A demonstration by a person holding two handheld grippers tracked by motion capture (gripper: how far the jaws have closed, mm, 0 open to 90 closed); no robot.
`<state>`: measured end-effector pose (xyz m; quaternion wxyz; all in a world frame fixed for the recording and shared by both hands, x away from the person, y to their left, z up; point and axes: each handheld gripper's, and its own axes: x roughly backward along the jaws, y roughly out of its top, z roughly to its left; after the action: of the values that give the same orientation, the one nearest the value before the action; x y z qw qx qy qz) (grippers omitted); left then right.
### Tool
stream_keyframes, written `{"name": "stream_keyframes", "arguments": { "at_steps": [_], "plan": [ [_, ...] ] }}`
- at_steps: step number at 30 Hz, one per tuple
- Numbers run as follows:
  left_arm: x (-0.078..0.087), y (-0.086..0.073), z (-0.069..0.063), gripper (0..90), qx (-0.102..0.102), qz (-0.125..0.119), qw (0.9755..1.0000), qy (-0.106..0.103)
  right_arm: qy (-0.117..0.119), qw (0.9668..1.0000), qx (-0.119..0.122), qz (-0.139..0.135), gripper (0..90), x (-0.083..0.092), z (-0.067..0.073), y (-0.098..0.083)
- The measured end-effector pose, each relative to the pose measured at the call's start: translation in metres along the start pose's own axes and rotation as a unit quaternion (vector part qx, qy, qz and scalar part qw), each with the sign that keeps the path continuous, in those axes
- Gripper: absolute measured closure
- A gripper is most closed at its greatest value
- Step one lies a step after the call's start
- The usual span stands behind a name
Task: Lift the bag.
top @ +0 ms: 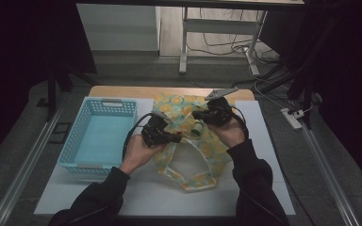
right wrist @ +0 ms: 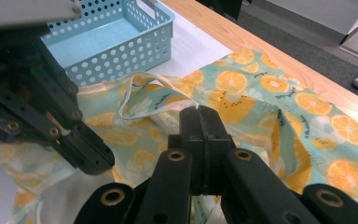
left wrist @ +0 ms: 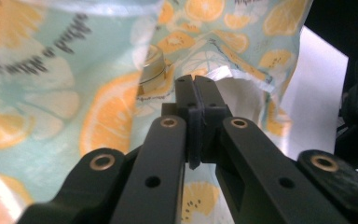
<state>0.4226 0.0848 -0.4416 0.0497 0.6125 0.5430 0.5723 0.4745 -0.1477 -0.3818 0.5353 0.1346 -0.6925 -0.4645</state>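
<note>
Two grippers, one garment, and a table (top: 264, 141) with a white mat over most of it and a wooden strip along the far edge. Biggest thing on it is the light blue perforated basket (top: 96, 134), sitting at the left side, nothing in it as far as I can see. Next is the orange-slice print cloth (top: 202, 146), some kind of apron or bag with a strap, spread from the far edge down toward the middle of the table, just right of the basket and partly lifted off the surface. Looks to me like the step in hand is picking up and gathering the cloth, probably to fold it or drop it in the basket. The next move would need both hands lifting together so the fabric doesn't sag or slip out. Left gripper (left wrist: 196, 93) is clamped fully closed with the cloth bunched around its tips; I'd say it's pinching fabric, though the pinch itself is hard to make out. Right gripper (right wrist: 199, 122) is also clenched tight, right at a fold by the white strap (right wrist: 135, 93), seemingly nipping the edge there.
</note>
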Motion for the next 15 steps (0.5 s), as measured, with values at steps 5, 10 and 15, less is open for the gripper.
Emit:
{"name": "stream_keyframes", "arguments": {
  "at_steps": [5, 10, 15],
  "plan": [
    [0.014, 0.012, -0.001, 90.0, -0.002, -0.011, 0.9999, -0.001, 0.001, 1.0000, 0.001, -0.002, 90.0, 0.006, -0.001, 0.006],
    [0.028, 0.024, 0.000, 90.0, -0.001, -0.021, 0.9998, -0.004, 0.003, 1.0000, 0.004, -0.005, 90.0, 0.012, -0.001, 0.012],
    [0.042, 0.035, 0.001, 90.0, 0.002, -0.034, 0.9994, -0.010, 0.003, 1.0000, 0.005, -0.006, 90.0, 0.017, -0.001, 0.016]
  ]
}}
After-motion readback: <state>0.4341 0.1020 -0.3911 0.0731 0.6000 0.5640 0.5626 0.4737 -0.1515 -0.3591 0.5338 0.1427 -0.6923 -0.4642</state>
